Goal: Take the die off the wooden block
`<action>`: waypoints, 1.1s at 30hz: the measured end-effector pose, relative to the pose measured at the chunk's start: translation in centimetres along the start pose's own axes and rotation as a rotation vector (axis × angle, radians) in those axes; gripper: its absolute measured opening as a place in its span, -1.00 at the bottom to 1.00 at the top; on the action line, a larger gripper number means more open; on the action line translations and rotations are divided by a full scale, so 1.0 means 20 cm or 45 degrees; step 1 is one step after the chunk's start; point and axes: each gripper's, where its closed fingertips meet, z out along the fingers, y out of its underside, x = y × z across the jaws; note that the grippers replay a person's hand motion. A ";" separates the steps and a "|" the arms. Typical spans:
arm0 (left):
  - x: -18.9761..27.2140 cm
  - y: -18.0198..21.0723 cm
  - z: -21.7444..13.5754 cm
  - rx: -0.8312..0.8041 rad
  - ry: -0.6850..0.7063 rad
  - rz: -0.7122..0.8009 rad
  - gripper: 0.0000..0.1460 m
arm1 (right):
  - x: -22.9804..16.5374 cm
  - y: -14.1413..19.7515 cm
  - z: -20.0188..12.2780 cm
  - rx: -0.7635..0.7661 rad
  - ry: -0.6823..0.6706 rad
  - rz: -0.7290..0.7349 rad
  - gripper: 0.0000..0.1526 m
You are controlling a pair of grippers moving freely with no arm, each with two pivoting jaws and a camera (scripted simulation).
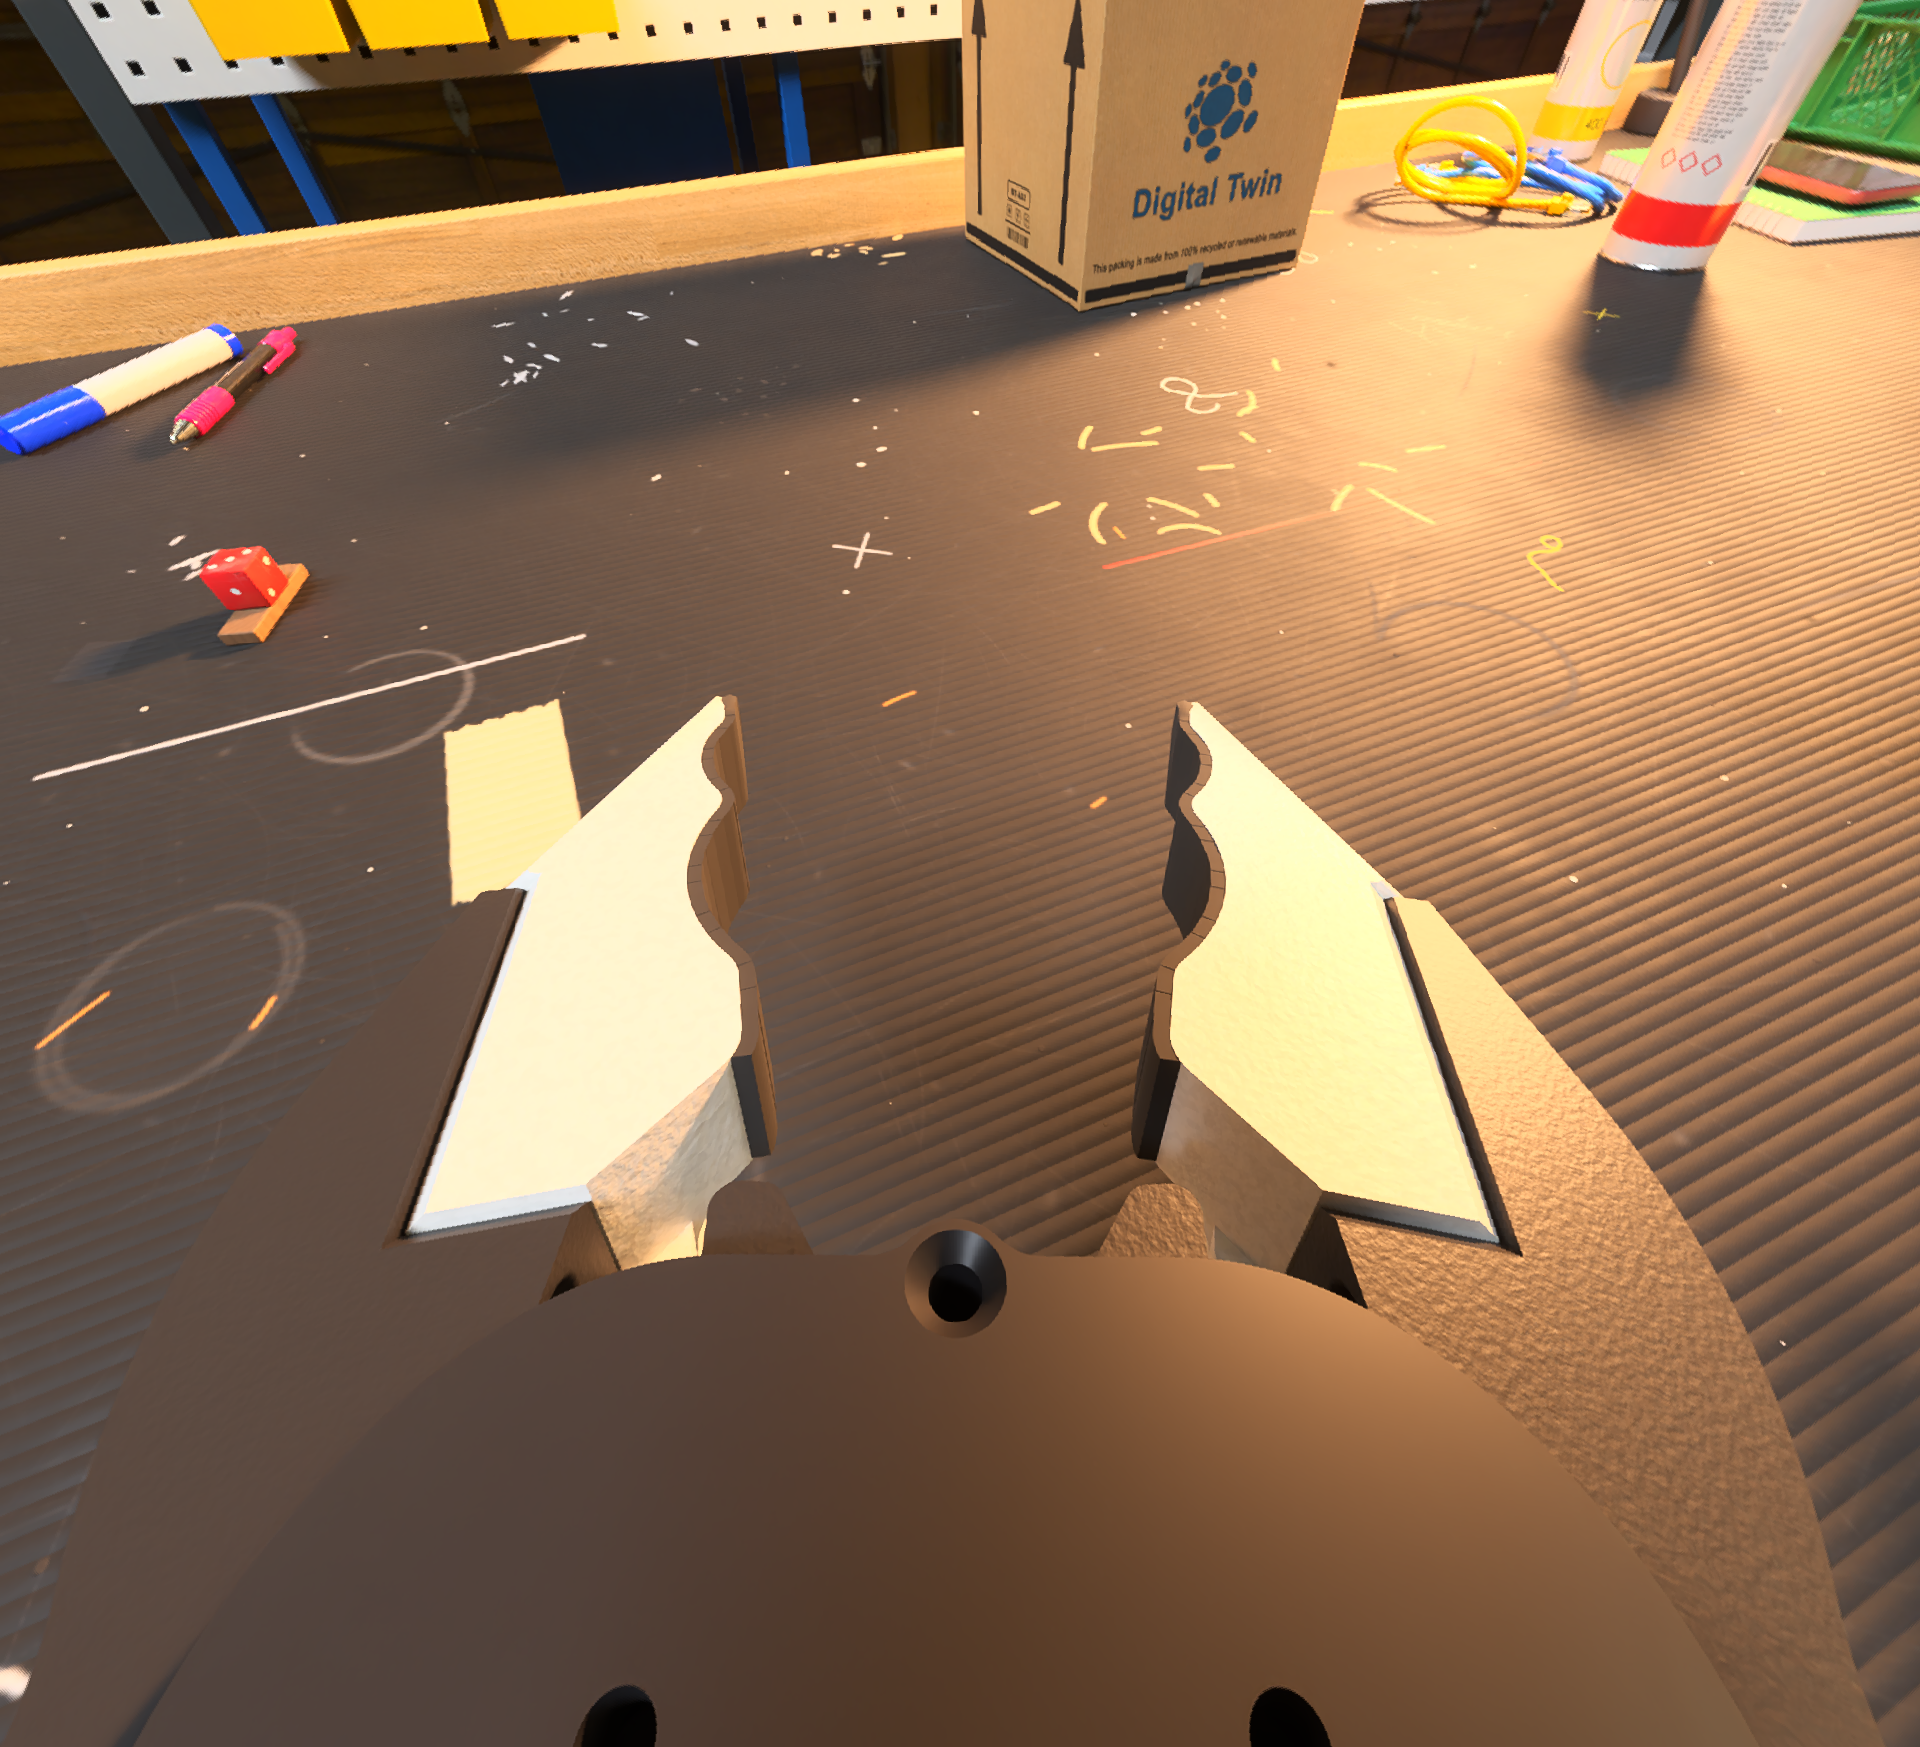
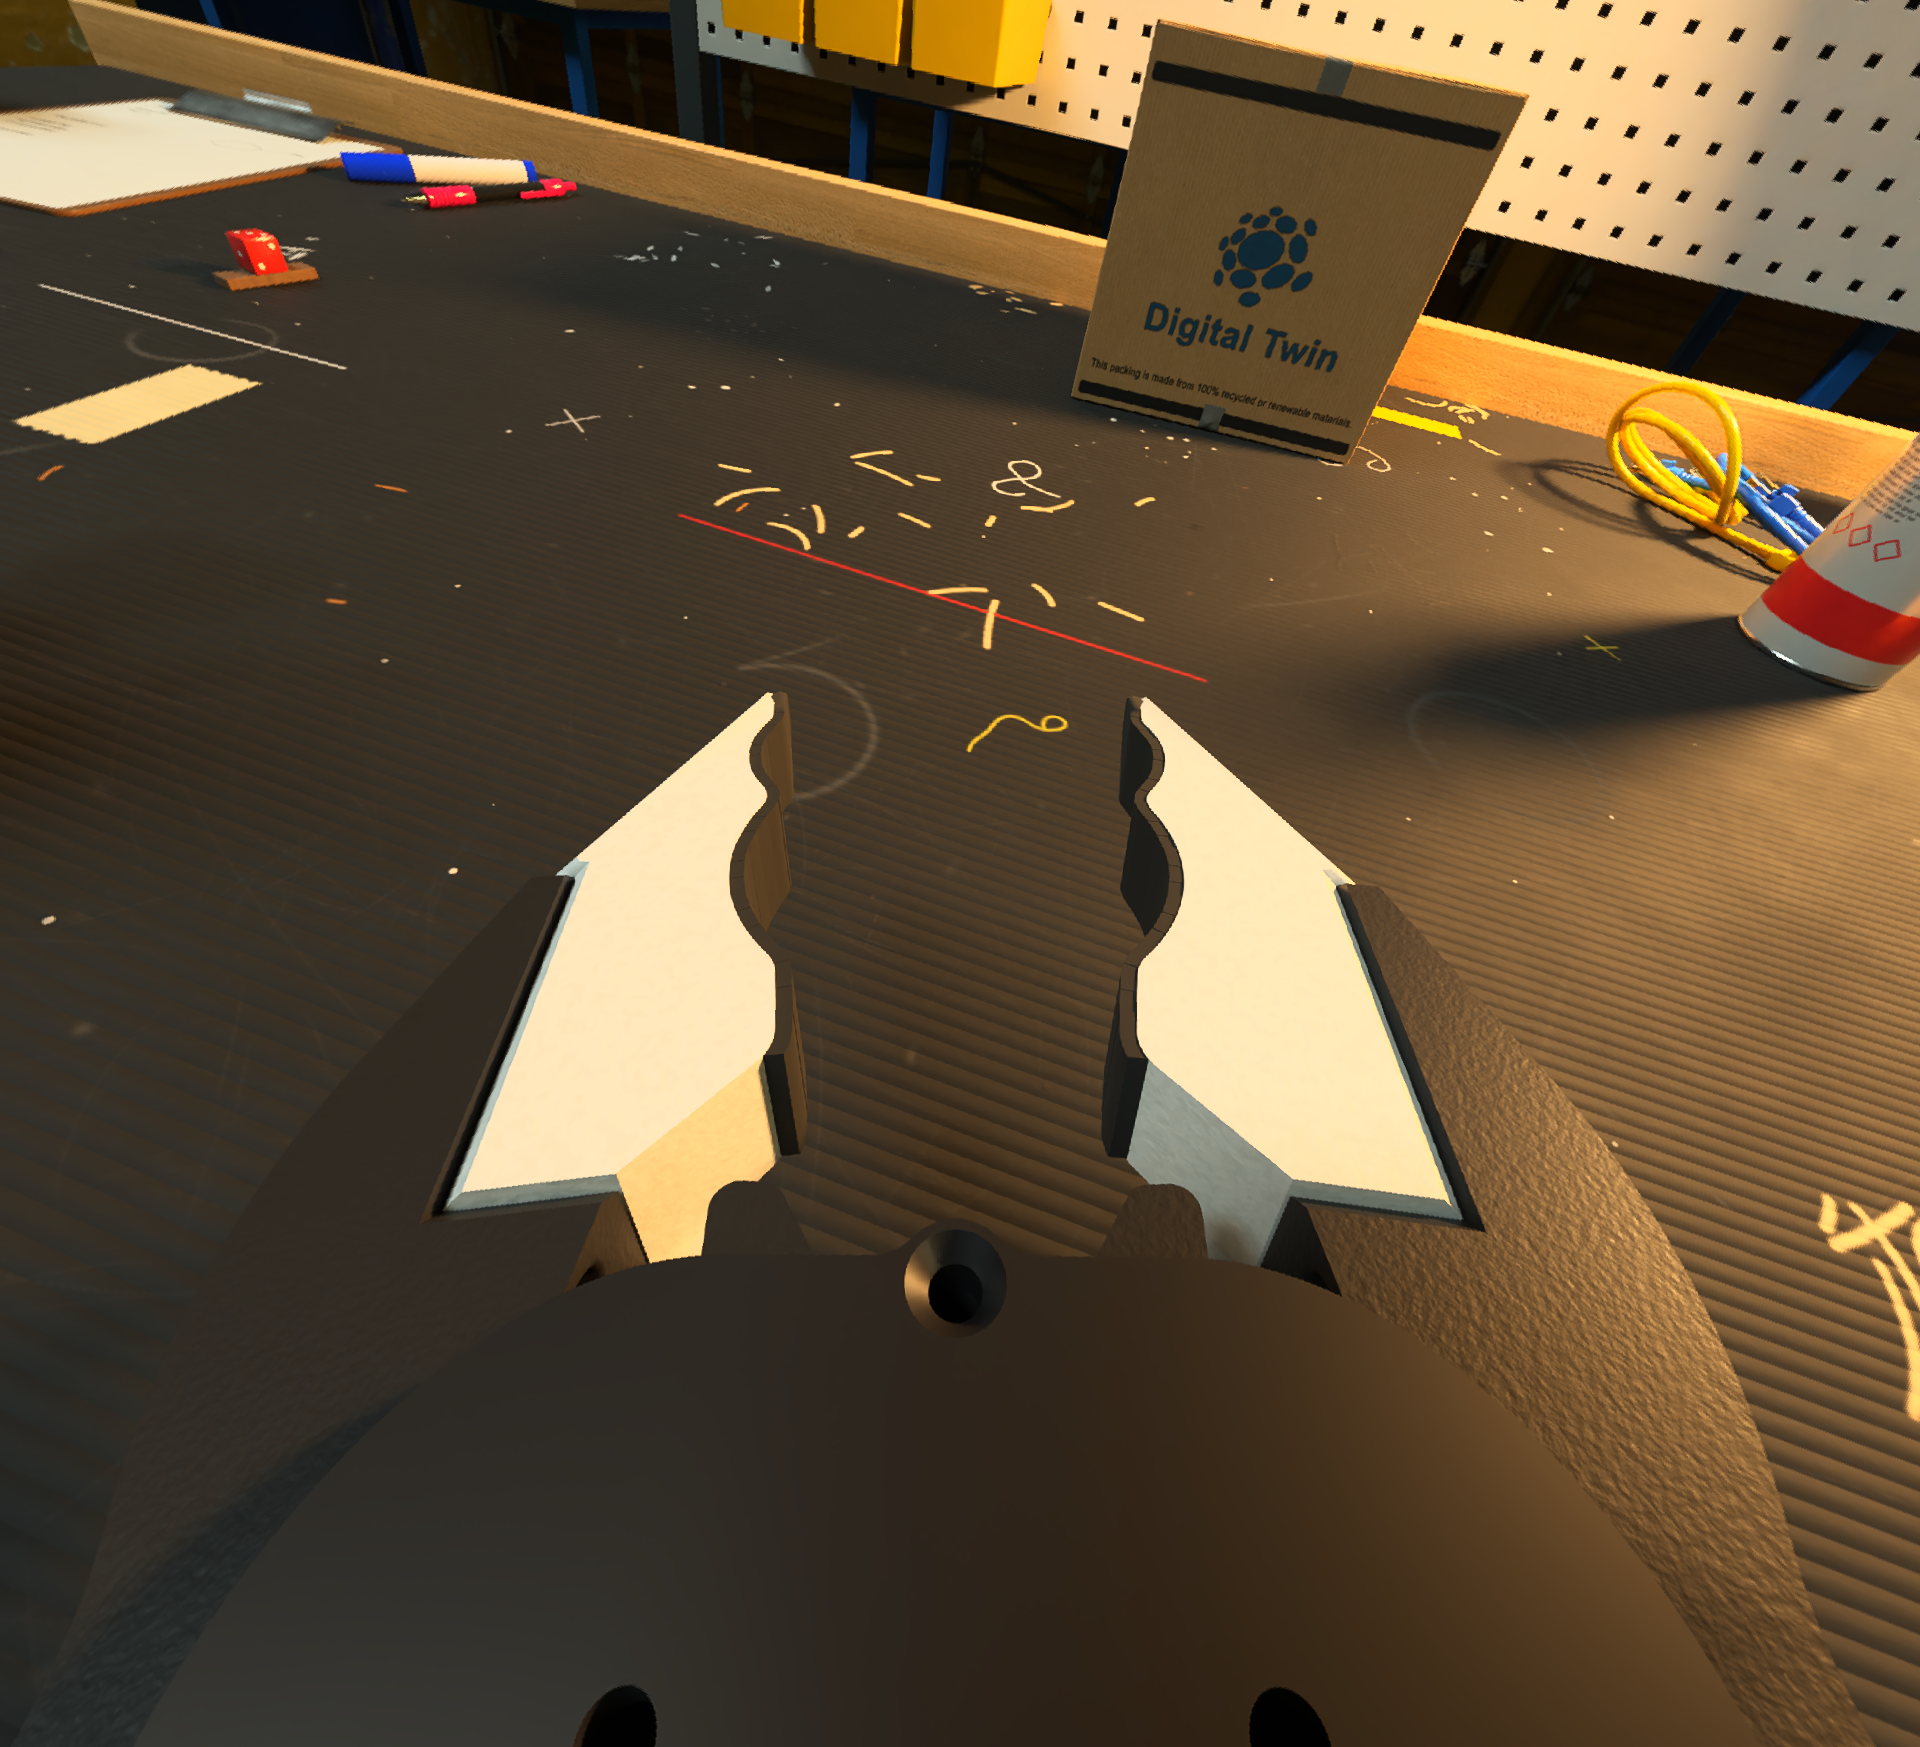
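Note:
A red die (image 1: 241,576) with white pips sits on a small flat wooden block (image 1: 266,609) on the dark mat, far to the left in the left wrist view. Both also show far off at the upper left in the right wrist view, the die (image 2: 255,250) on the block (image 2: 266,277). My left gripper (image 1: 958,710) is open and empty, above the mat well to the right of the die. My right gripper (image 2: 956,705) is open and empty, far from the die, over yellow chalk marks.
A cardboard box (image 1: 1164,97) stands at the back edge. Two markers (image 1: 145,383) lie at the left, a clipboard (image 2: 135,149) beyond them. Spray cans (image 1: 1725,87), a yellow and blue cable coil (image 1: 1475,159) and a green crate (image 1: 1870,76) stand at the right. A tape strip (image 1: 509,793) lies on the mat.

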 end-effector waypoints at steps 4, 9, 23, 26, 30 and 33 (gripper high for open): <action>0.02 -0.02 -0.01 0.012 0.018 0.022 0.16 | 0.01 0.00 0.00 0.000 -0.018 0.019 -0.17; 0.09 -0.09 -0.09 0.008 0.162 -0.018 0.24 | -0.04 0.00 0.00 -0.020 -0.094 0.081 -0.17; -0.98 -0.38 0.18 -0.693 -0.076 0.179 -0.04 | -0.21 -0.02 0.05 -0.009 -0.271 -0.040 -0.17; -1.14 -0.30 0.47 -0.928 -0.052 0.123 -0.10 | -0.22 -0.02 0.07 -0.020 -0.287 -0.069 -0.17; -1.29 -0.11 0.73 -1.230 -0.040 -0.040 -0.12 | -0.22 -0.02 0.07 -0.013 -0.303 -0.064 -0.21; -1.37 0.00 0.85 -1.304 -0.099 -0.093 -0.29 | -0.22 -0.02 0.06 -0.005 -0.306 -0.070 -0.21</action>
